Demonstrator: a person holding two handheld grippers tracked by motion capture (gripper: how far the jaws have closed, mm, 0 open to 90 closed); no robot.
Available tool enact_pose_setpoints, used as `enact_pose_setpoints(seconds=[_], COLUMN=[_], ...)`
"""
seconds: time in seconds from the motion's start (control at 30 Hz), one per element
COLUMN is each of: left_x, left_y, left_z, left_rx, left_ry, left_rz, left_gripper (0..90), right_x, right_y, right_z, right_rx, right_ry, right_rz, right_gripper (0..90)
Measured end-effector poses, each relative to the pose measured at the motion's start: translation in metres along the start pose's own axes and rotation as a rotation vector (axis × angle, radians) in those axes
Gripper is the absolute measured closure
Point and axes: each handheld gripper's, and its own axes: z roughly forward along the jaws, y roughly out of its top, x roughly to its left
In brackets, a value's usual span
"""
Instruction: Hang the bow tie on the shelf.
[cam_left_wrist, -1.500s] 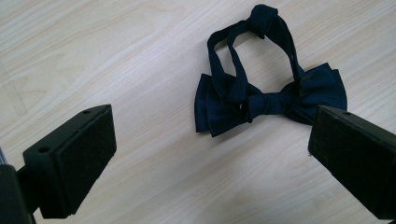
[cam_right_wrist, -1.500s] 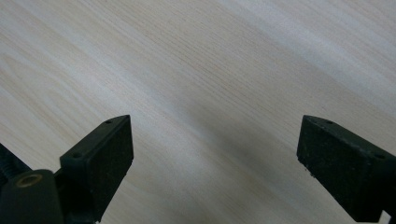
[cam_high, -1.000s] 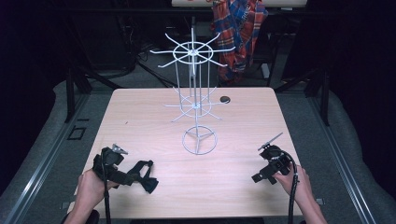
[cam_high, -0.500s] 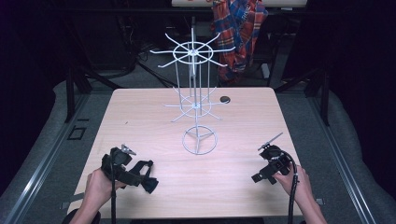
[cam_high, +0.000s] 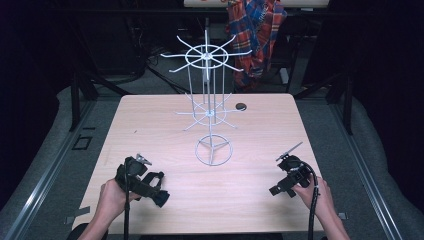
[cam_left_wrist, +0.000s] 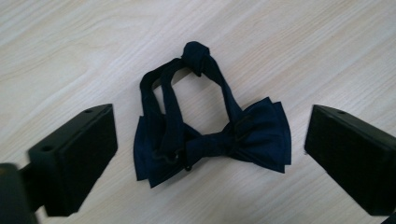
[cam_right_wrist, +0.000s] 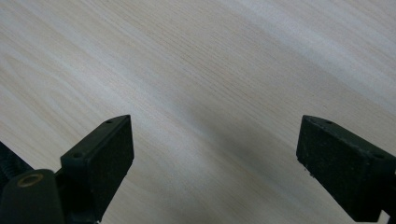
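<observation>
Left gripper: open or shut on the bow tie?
Open. Left gripper jaws stand wide apart, the bow tie flat on the table between them, untouched.

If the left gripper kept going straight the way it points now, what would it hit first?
Most likely the dark bow tie, which lies flat on the table directly ahead, between the open jaws of the left gripper. How far off it is cannot be judged from the left gripper view.

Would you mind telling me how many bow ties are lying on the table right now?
1. A single dark navy bow tie lies flat on the wooden table, near its front left, between the open jaws of the left hand-held gripper. Nothing suggests another is hidden.
</observation>
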Motion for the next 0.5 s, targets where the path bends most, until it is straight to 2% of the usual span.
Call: enact_pose_setpoints(seconds=[0.07, 0.23, 0.27, 0.33, 0.5], left_x=[-0.001, -0.006, -0.007, -0.009, -0.011], left_y=[0.001, 0.004, 0.005, 0.006, 0.008], left_z=[0.002, 0.005, 0.006, 0.009, 0.017], left_rx=[-0.002, 0.009, 0.012, 0.024, 0.064], left_ry=[-0.003, -0.023, -0.031, -0.034, -0.044], left_rz=[0.004, 0.034, 0.043, 0.054, 0.055], left_gripper=[7.3, 27.7, 27.7, 36.8, 47.9], right_x=[-0.001, -0.001, -0.001, -0.001, 0.000], right_y=[0.000, 0.000, 0.000, 0.000, 0.000], right_z=[0.000, 0.000, 0.000, 0.001, 0.001], right_rx=[0.009, 0.010, 0.010, 0.008, 0.002], right_ry=[0.000, 0.000, 0.000, 0.001, 0.003], right_rz=[-0.009, -0.006, -0.005, -0.003, 0.003], right_gripper=[10.9, 11.0, 11.1, 11.1, 11.2])
